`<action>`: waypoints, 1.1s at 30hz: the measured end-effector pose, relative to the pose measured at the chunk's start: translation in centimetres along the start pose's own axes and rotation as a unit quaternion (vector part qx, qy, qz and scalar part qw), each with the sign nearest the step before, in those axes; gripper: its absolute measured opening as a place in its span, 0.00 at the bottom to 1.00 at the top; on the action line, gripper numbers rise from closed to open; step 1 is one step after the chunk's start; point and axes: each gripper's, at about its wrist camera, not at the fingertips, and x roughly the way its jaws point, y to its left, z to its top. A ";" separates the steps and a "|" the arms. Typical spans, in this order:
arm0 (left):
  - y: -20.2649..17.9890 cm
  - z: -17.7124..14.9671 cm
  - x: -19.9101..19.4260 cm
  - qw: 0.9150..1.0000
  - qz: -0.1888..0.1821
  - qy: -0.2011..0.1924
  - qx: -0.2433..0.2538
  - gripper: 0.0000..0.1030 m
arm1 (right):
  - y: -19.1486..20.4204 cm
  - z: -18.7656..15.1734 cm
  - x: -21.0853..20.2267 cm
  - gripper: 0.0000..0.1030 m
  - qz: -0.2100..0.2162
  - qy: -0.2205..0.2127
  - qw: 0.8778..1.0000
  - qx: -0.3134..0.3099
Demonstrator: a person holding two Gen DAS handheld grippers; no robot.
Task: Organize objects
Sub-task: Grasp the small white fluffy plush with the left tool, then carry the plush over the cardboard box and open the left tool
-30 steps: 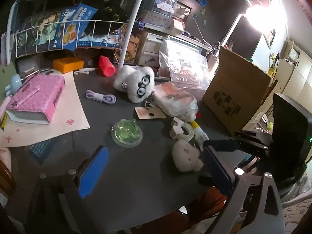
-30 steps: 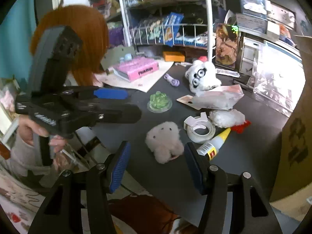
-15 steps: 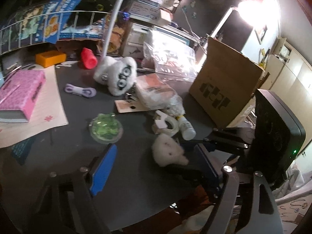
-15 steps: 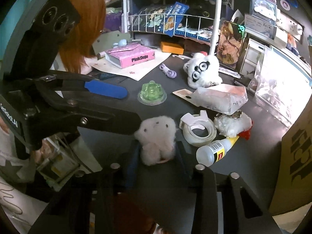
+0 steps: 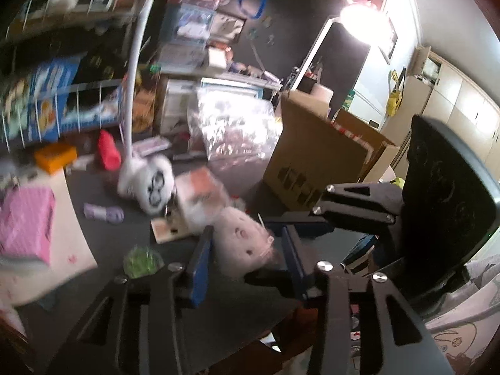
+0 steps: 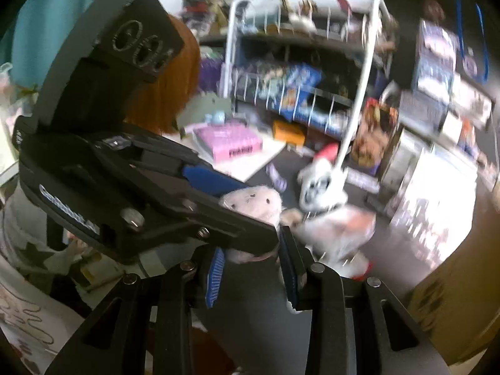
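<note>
A small pale pink fluffy plush is lifted above the dark table. Both grippers close around it. My left gripper has its blue pads on either side of the plush. My right gripper also has its pads against the plush, from the other side. In the right wrist view the left gripper's body crosses in front and hides the lower part of the plush. Both views are blurred by motion.
On the table lie a white plush with glasses, a green jelly-like disc, a purple cable, a pink box, bagged items and a cardboard box. A wire shelf rack stands behind.
The right gripper closed on the small plush and lifted it off the table. The left gripper swung in and narrowed its jaws around the same plush. Both cameras tilted up.
</note>
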 end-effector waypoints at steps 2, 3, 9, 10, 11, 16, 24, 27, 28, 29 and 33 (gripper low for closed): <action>-0.7 1.3 -0.6 1.000 0.009 -0.006 0.009 0.33 | -0.2 1.1 -0.9 0.28 -0.008 -0.007 1.000 -0.015; -1.0 1.9 -0.8 1.000 0.010 -0.008 0.013 0.33 | -0.4 1.5 -1.4 0.28 -0.012 -0.011 1.000 -0.019; -3.8 6.0 -0.5 0.999 0.010 -0.010 0.046 0.32 | -2.4 3.4 -4.3 0.28 -0.027 -0.030 0.999 -0.030; -4.3 6.8 -0.1 0.999 0.007 -0.007 0.051 0.32 | -3.0 3.6 -4.9 0.28 -0.032 -0.031 0.999 -0.029; -4.8 7.5 0.2 0.998 0.004 -0.004 0.056 0.32 | -3.5 3.7 -5.4 0.28 -0.037 -0.031 0.998 -0.028; -7.5 11.1 3.0 0.997 -0.017 0.018 0.075 0.31 | -7.0 3.9 -7.8 0.28 -0.058 -0.025 0.998 -0.002; -11.4 15.8 10.3 0.989 -0.053 0.092 0.098 0.31 | -14.1 2.5 -10.8 0.28 -0.085 0.011 0.994 0.069; -12.3 16.6 13.3 0.986 -0.061 0.123 0.094 0.31 | -16.5 1.3 -11.3 0.28 -0.088 0.032 0.991 0.100; -12.4 16.8 14.0 0.985 -0.062 0.131 0.091 0.31 | -17.4 1.0 -11.3 0.28 -0.086 0.039 0.989 0.111; -12.6 16.9 14.8 0.984 -0.064 0.141 0.088 0.31 | -18.1 0.7 -11.1 0.28 -0.084 0.046 0.988 0.121; -13.1 17.2 16.6 0.982 -0.062 0.160 0.082 0.31 | -19.8 -0.5 -11.0 0.28 -0.084 0.066 0.984 0.139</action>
